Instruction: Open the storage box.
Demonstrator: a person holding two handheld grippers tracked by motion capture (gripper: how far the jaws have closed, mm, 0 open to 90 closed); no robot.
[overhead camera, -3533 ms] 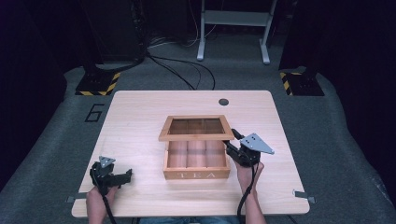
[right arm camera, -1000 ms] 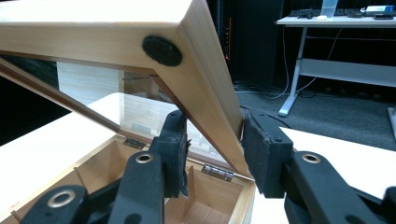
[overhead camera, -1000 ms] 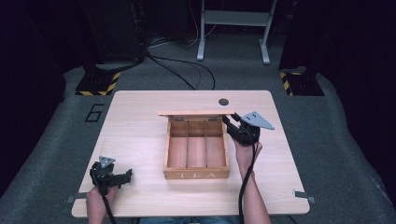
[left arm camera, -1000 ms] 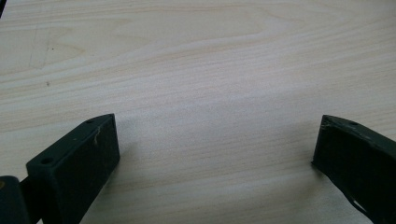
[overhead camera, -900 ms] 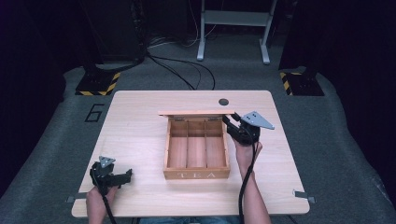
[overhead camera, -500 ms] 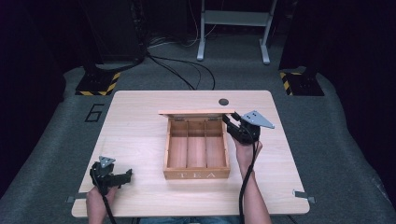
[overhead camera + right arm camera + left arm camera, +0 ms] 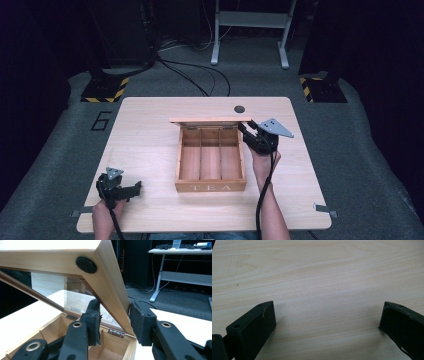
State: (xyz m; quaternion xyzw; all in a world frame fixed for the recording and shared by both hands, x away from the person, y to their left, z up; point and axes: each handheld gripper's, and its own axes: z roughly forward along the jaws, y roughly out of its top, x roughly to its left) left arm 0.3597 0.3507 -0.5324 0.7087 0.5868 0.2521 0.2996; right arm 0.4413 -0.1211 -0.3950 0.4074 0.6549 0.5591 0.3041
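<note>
Wood makes up the tea box (image 7: 210, 161), which sits mid-tabletop (image 7: 150, 130) with three empty compartments and its lid (image 7: 105, 287) raised nearly upright on small rear hinges. The right gripper (image 7: 113, 323) has its jaws clamped across the lid's right frame edge, one pad on either face. That frame looks stiff and light, yet its pane (glass or clear plastic, I cannot tell) seems fragile, so the rim is the sensible hold. The left gripper (image 7: 117, 189) rests near the tabletop's front left corner, jaws spread wide and empty.
</note>
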